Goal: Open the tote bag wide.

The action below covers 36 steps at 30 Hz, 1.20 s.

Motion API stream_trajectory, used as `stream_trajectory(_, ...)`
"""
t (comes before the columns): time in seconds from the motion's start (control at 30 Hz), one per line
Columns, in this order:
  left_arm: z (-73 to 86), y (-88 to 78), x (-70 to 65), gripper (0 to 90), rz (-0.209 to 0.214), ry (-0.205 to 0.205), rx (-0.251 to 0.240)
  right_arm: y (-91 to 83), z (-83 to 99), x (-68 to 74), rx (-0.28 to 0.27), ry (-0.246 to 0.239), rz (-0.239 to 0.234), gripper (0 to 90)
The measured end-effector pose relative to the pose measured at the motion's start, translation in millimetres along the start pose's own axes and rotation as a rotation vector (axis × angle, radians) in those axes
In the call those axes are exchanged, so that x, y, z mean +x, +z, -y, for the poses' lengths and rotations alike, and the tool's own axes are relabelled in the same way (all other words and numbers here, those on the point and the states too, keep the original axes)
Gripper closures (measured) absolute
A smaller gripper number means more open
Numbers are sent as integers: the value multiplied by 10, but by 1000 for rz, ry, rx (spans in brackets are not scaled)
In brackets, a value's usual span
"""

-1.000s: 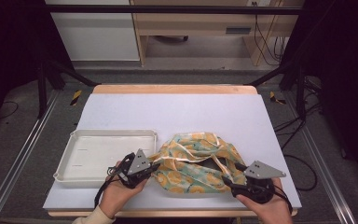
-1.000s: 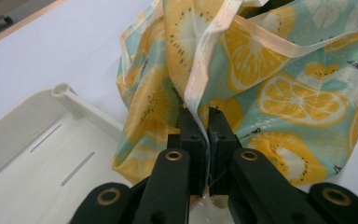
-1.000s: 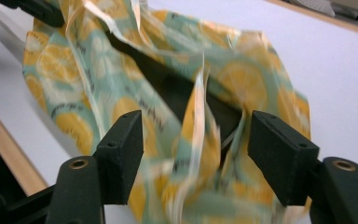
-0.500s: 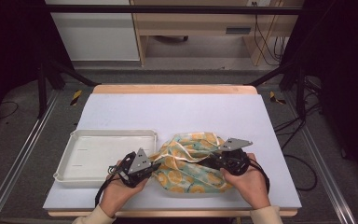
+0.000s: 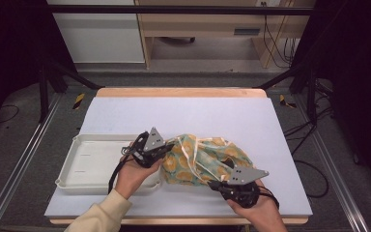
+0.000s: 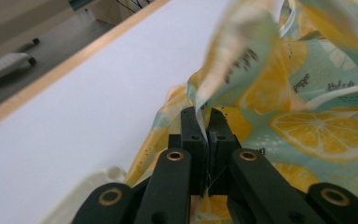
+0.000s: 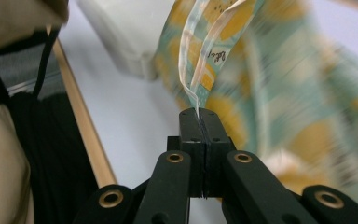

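A mint cloth bag with yellow lemon prints point(image 5: 200, 159) lies crumpled on the white table, just right of the tray. My left gripper point(image 5: 166, 147) is at the bag's left edge; in the left gripper view it point(image 6: 204, 114) is shut on a raised fold of the fabric point(image 6: 233, 60). My right gripper point(image 5: 213, 182) is at the bag's near right side. In the right gripper view it point(image 7: 199, 112) is shut on a pale ribbon strap point(image 7: 200, 60) that rises from the bag point(image 7: 284, 93).
A shallow white tray point(image 5: 84, 164) sits at the table's near left, its corner touching the bag. The white table top point(image 5: 183, 116) stretches beyond the bag to a wooden far edge. A cream sleeve point(image 5: 96, 215) comes in at the bottom.
The right gripper reached in over the bag, shut on the strap, and drew back toward the front edge. The left gripper lifted its fold of fabric up and away from the person.
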<state>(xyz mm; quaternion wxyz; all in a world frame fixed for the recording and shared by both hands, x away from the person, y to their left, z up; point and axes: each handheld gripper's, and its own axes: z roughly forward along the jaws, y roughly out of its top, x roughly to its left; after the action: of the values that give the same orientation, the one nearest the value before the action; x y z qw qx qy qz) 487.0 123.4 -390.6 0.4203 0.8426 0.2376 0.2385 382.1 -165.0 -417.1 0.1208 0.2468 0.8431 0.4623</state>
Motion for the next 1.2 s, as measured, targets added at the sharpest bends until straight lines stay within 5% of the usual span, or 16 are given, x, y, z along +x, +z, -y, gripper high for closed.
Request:
stream_trajectory(0.1, -75, -8, 53, 885, -18, -7, -25, 114, 128, 4, 63, 10, 2, 900)
stream_trajectory(0.2, -86, -92, 62, 884, -19, -15, -57, 226, 278, -80, 161, 39, 74, 900)
stream_trajectory(0.3, -58, -142, 33, 884, -2, -25, -72, 247, 316, -131, 189, 45, 120, 900)
stream_trajectory(0.4, 25, -242, -52, 885, 18, -21, -93, 239, 320, -141, 185, 49, 146, 898)
stream_trajectory(0.6, 328, -420, -236, 884, 17, 16, -95, 83, 204, 63, 105, 9, 96, 567)
stream_trajectory(0.83, 463, -443, -270, 883, 24, 26, -78, -67, 24, 203, 42, -38, 100, 465)
stream_trajectory(1.0, 505, -460, -288, 882, 38, 32, -67, -72, -178, 9, 26, -31, 164, 436)
stream_trajectory(1.2, 425, -580, -207, 886, 27, 13, -110, 142, -263, -222, 78, -28, 147, 411)
